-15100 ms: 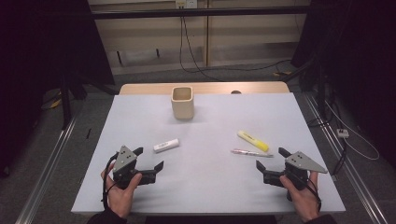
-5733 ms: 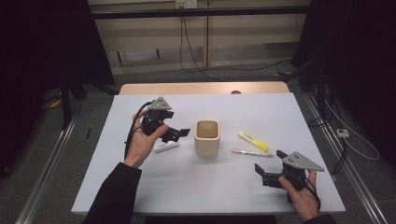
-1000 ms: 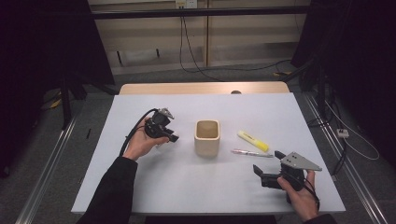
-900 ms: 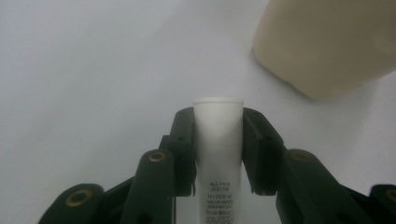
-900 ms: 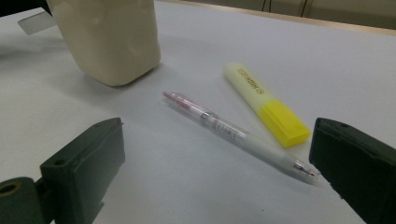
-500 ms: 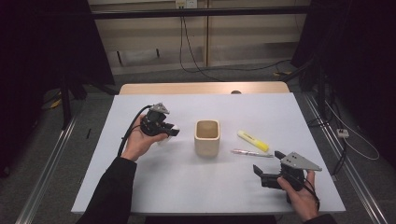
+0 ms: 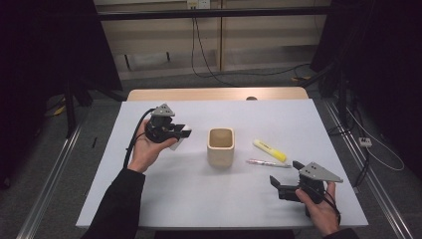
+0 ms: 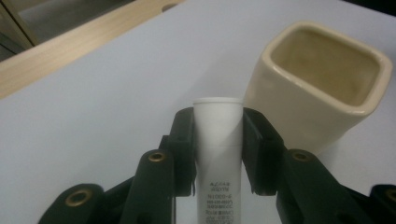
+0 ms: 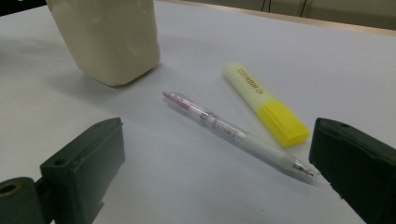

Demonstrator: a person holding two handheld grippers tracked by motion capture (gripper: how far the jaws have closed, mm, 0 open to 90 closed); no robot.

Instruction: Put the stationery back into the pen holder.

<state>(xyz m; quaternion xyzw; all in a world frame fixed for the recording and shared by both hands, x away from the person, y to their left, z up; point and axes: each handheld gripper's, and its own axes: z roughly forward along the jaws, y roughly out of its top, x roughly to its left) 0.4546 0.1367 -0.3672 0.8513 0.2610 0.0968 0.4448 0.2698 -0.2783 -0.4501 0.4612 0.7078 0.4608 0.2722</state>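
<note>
We are carrying the white tube (image 8: 218,154) in the left gripper (image 7: 176,133), whose jaws are pinching it on both sides, held above the table (image 7: 164,199) just left of the cream cup (image 7: 220,146). In the left gripper view the tube's capped end is pointing toward the cup's near wall, the open mouth lying just beyond it (the cup looks empty as far as we can see). So we are judging the pickup done and the drop into the cup not yet made. The yellow highlighter (image 7: 269,150) and the pen (image 7: 267,163) are lying right of the cup, untouched, so we are taking them to be left over. The right gripper (image 7: 286,188) is resting near the front right of the table with its jaws standing wide and nothing between them, facing the pen. We are seeing open tabletop between the left gripper and the cup, and the table's edges are lying well away from both hands.
</note>
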